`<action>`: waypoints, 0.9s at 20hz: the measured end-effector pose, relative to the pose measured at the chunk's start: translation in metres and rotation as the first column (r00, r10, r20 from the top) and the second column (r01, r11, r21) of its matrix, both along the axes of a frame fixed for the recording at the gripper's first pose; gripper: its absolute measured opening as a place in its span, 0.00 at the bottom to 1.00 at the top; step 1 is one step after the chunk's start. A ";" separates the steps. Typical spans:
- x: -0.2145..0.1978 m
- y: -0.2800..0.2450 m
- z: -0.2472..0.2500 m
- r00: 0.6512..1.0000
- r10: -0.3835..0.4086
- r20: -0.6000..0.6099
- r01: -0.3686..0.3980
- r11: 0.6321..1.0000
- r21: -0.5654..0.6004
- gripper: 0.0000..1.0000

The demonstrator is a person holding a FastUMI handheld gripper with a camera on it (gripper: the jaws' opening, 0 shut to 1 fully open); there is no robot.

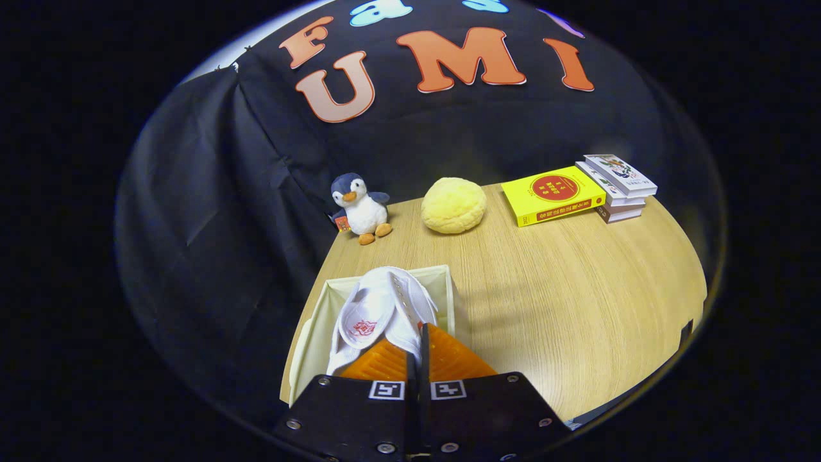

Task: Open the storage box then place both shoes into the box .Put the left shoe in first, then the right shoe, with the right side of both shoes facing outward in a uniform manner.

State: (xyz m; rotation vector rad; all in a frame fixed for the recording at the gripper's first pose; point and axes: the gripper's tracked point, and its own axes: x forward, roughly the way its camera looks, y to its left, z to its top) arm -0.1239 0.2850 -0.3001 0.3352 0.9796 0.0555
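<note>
Right now the gripper (418, 340) is hanging over the near left part of the wooden desk (564, 289), its jaws drawn close together and pinching the edge of a white shoe (378, 314) between them. The shoe is pointing away from the fingers, its toe reaching toward the far wall of an open cream storage box (442, 282) that is sitting on the desk directly below. A red mark is showing on the shoe's insole, and a strap with small holes is running along its top. Whether the sole is touching the bottom of the box I cannot tell, since the fingers are covering the heel end.

Well beyond the box, by the black cloth wall, a small plush penguin (359, 206) is standing upright. Just to its right a round yellow cushion (453, 205) is resting on the desk. Farther right, a yellow book (553, 194) is lying flat, touching a short stack of books (619, 186).
</note>
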 end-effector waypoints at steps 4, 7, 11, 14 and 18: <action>-0.007 0.009 -0.016 0.998 -0.009 -0.059 0.006 0.999 -0.041 0.02; -0.015 0.009 -0.029 0.992 0.008 -0.124 -0.019 0.996 -0.088 0.05; -0.036 0.025 -0.043 0.976 0.071 -0.206 -0.083 0.995 -0.048 0.18; -0.034 0.040 -0.039 0.973 0.135 -0.189 -0.138 0.990 -0.004 0.27; -0.003 0.038 0.006 0.984 0.170 -0.050 -0.167 0.985 0.053 0.38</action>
